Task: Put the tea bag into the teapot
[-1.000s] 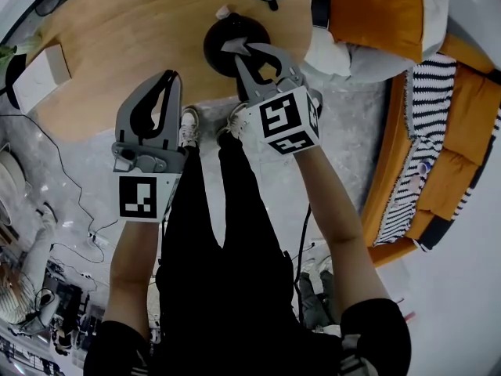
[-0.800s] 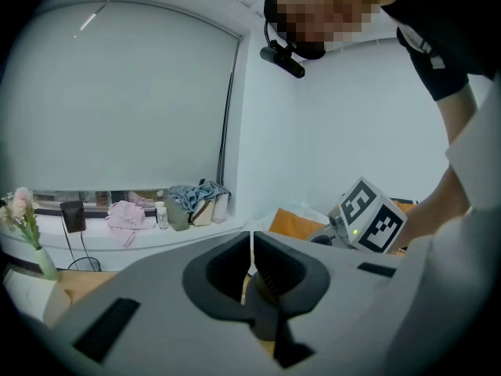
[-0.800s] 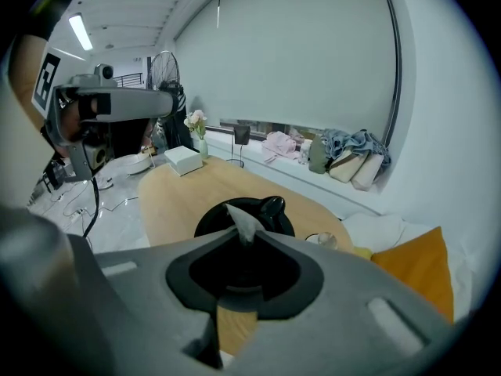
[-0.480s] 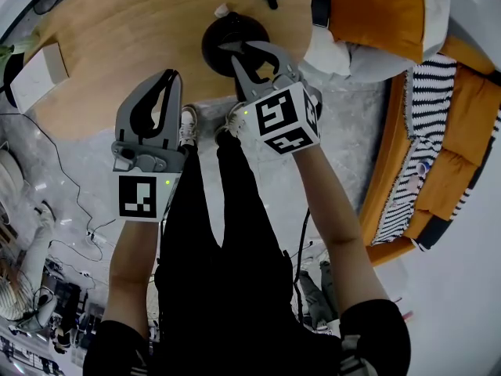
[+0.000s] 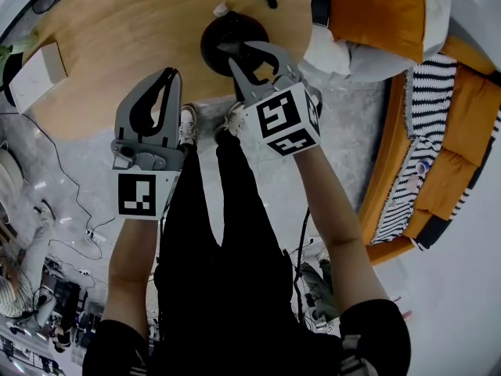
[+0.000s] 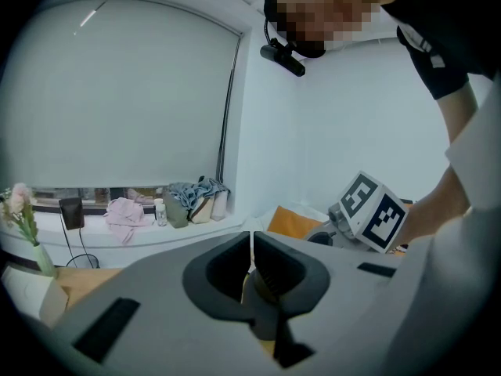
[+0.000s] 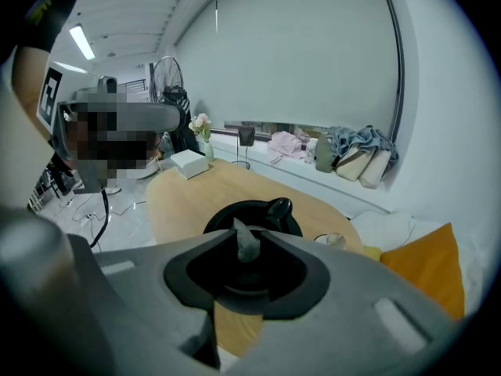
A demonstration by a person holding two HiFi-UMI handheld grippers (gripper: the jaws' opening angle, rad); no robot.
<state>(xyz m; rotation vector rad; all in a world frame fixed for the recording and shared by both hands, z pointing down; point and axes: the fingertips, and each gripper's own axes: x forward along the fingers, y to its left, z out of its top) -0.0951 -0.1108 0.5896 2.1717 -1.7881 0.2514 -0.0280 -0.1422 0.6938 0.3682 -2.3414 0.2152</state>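
Got the right gripper (image 7: 249, 235) parked over the open black teapot (image 7: 225, 215) by the near edge of the wooden table (image 5: 133, 45), jaws just been easing apart yet lightly pinching the tea bag (image 7: 247, 246) above the pot's mouth, left gripper (image 6: 251, 241) off left, closed on nothing.

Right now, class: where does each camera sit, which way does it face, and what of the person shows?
Head view: on the person's head, facing steeply down at table, teapot, left tool, right tool, forearms, legs.
Left gripper view: on the left tool, looking along its closed jaws toward the windowsill; an arm shows.
Right gripper view: on the right tool, angled down at the teapot; its jaws have just been opening, tea bag between them.
Shared: teapot, in head and right gripper views.
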